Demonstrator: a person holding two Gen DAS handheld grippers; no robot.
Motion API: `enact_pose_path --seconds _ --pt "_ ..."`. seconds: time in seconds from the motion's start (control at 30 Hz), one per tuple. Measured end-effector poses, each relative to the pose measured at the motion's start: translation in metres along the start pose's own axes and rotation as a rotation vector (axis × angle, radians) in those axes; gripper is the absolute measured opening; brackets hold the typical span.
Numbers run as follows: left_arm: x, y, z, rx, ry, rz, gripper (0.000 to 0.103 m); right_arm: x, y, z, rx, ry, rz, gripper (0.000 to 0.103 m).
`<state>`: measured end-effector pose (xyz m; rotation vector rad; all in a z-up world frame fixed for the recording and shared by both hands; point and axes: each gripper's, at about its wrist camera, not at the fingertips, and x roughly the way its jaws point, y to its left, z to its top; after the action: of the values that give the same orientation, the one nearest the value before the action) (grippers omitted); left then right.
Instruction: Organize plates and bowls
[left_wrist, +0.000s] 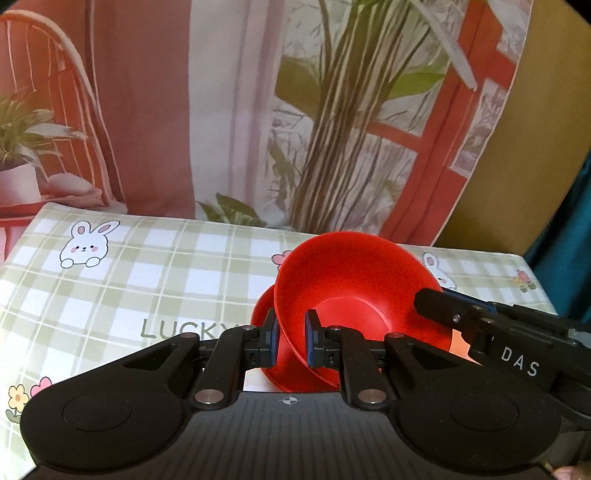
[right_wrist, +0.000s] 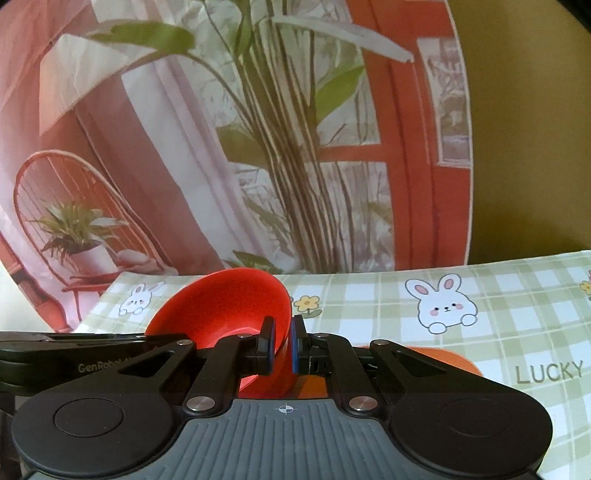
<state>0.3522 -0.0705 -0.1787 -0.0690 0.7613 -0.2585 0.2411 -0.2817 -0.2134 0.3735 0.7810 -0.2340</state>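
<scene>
A: We see the left hand-held gripper (left_wrist: 291, 341) drawn narrow, its 2 blue pads pinching the near rim of a red bowl (left_wrist: 351, 288); the bowl tilts steeply, its hollow facing the right side of the left wrist view.

B: We agree; and the right hand-held gripper (right_wrist: 282, 345) is just as narrow, clamped on the rim of the same bowl (right_wrist: 221, 306) from the opposite side; in the left wrist view its black fingers (left_wrist: 439, 304) sit on the bowl's right edge.

A: So we count 2 grips on 1 bowl; it hangs just above the bench (left_wrist: 110, 295); whether its lowest edge touches the cloth, we cannot tell.

B: Under the bowl we make out a flat orange piece (right_wrist: 443, 360), perhaps a plate, lying on the bench; only its edge shows past the gripper body.

A: The bench wears a green-and-white checked cloth (right_wrist: 388, 317) printed with white rabbits, small flowers and the word LUCKY.

B: Behind it we see a hanging backdrop (left_wrist: 221, 110) picturing a pink curtain, a red window frame, tall green stems and a red chair with a potted plant; to its right a plain ochre wall (right_wrist: 528, 147).
</scene>
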Motion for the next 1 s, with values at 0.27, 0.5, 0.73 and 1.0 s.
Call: enact_pose_path --seconds 0.27,0.5,0.73,1.0 --pt "0.012 0.005 -0.003 0.006 0.008 0.016 0.015 0.019 0.0 -0.005 -0.015 0.038 0.004 0.008" --pt "0.017 0.008 -0.008 0.014 0.02 0.028 0.015 0.028 0.0 -0.01 -0.02 0.067 -0.001 0.008" --pt "0.017 0.007 -0.008 0.018 0.015 0.036 0.015 0.03 -0.001 -0.012 -0.026 0.083 -0.001 0.008" --pt "0.015 0.008 -0.008 0.013 0.014 0.037 0.015 0.031 0.001 -0.012 -0.034 0.088 -0.001 0.008"
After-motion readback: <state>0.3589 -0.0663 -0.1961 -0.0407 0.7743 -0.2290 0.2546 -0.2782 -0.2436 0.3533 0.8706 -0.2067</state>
